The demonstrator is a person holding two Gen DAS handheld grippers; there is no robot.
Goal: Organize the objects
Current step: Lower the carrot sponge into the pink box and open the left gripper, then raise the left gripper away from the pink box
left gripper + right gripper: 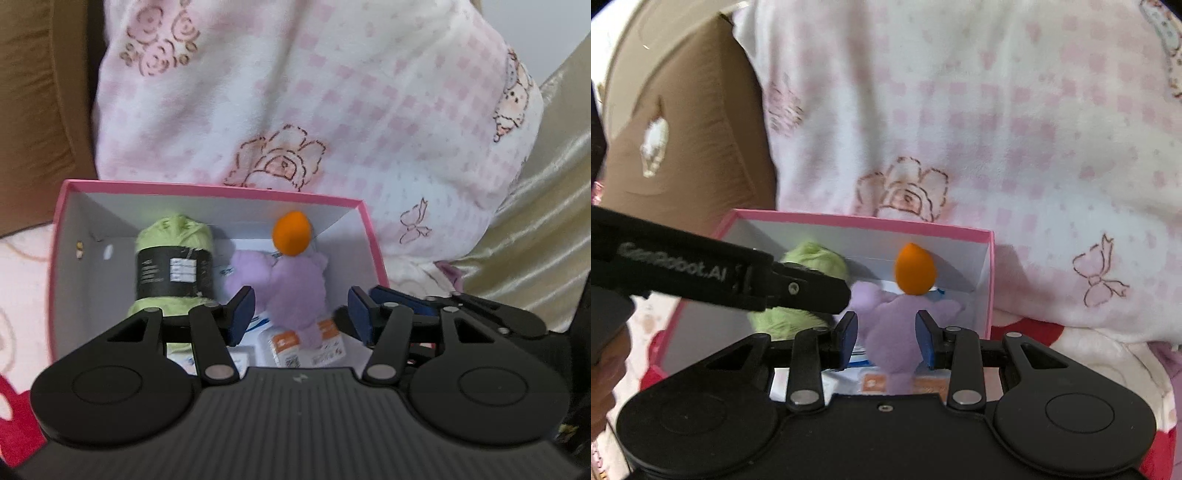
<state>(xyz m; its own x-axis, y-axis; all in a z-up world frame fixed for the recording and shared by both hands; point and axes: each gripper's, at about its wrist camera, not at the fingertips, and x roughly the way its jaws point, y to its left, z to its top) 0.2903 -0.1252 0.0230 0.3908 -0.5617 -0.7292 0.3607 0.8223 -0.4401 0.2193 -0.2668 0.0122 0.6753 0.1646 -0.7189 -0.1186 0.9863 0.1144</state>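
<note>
While both grippers hang over the pink box (364, 221), the green yarn ball (173, 258) lies by its left wall and the purple plush toy (295, 291) with orange tip leans toward its right wall. The left gripper (301, 310) stands apart, holding nothing. The right gripper (886, 338) has its pads (925, 341) beside the toy; whether they press it I cannot tell.
</note>
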